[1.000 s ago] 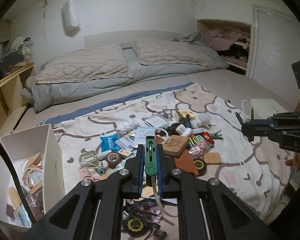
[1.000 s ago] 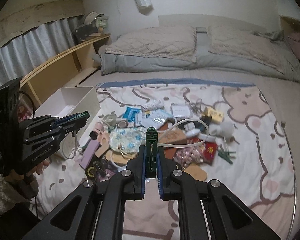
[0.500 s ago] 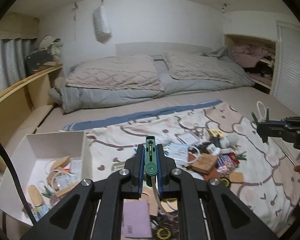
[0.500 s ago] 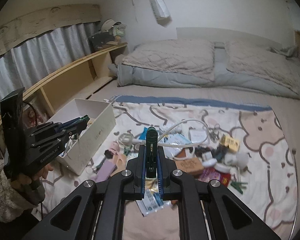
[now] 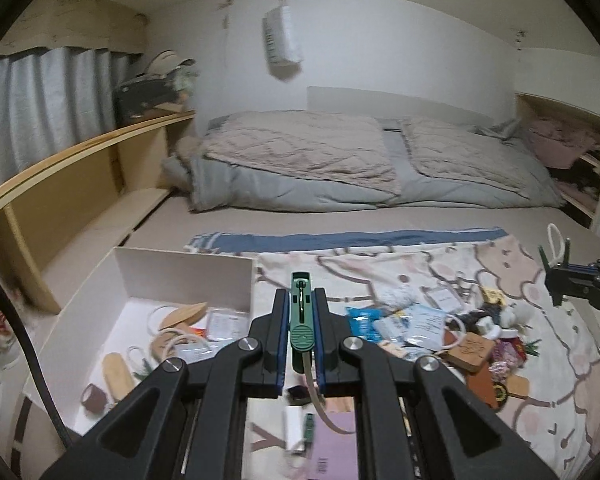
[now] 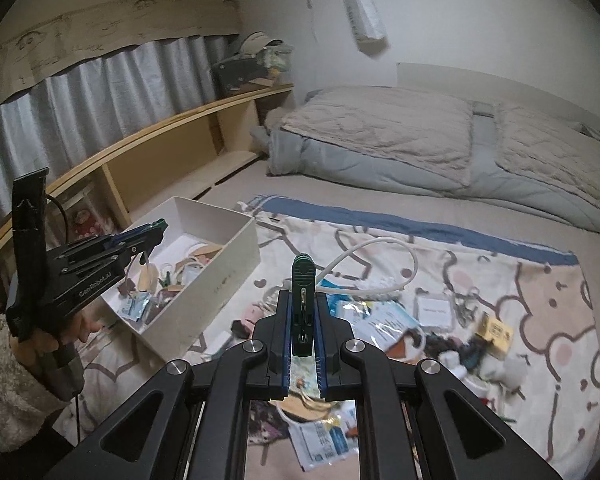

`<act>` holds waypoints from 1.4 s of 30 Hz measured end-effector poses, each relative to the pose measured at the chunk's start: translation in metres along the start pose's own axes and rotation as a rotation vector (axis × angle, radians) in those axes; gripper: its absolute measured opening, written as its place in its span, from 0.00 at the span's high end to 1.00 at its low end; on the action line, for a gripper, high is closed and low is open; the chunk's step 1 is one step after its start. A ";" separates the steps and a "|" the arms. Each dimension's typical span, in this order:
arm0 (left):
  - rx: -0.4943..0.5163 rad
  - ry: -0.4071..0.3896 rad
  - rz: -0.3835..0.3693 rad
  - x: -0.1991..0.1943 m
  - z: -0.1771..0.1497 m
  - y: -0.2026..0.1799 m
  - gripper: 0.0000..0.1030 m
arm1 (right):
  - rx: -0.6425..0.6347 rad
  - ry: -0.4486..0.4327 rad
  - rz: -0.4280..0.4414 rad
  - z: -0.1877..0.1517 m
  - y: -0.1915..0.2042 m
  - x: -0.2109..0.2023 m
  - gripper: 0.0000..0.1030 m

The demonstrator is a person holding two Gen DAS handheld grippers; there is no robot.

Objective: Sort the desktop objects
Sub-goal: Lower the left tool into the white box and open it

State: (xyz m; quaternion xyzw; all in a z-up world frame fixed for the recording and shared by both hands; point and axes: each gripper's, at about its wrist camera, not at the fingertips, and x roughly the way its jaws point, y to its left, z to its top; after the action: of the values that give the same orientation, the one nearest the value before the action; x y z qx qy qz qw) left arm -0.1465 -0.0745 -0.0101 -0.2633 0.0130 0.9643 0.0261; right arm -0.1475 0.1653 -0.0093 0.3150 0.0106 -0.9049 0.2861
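My left gripper is shut on a green clothes peg with a beige strap hanging below it, held above the bed near the white box's right wall. In the right wrist view the left gripper hovers over the white box. My right gripper is shut on another green clothes peg with a white looped cord trailing from it. The right gripper also shows at the right edge of the left wrist view. A pile of small objects lies on the patterned blanket.
The white box holds wooden pieces, rings and packets. A wooden shelf runs along the left wall. A grey quilt and pillows lie at the bed's head. A purple card and a white item lie under the left gripper.
Both grippers swung left toward the white box, each keeping hold of its green peg. The box is now larger and more central in both views.
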 end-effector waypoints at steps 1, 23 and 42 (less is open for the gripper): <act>-0.006 0.003 0.011 0.001 0.000 0.004 0.89 | -0.006 0.001 0.013 0.003 0.003 0.004 0.90; -0.181 0.049 0.239 0.020 0.016 0.091 0.89 | -0.041 0.036 0.171 0.025 0.050 0.056 0.90; -0.235 0.133 0.387 0.080 0.013 0.143 0.89 | -0.068 0.105 0.272 0.017 0.070 0.076 0.90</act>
State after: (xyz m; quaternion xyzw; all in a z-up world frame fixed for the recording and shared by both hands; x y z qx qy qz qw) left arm -0.2304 -0.2137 -0.0383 -0.3202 -0.0474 0.9267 -0.1911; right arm -0.1687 0.0652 -0.0282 0.3505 0.0136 -0.8392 0.4155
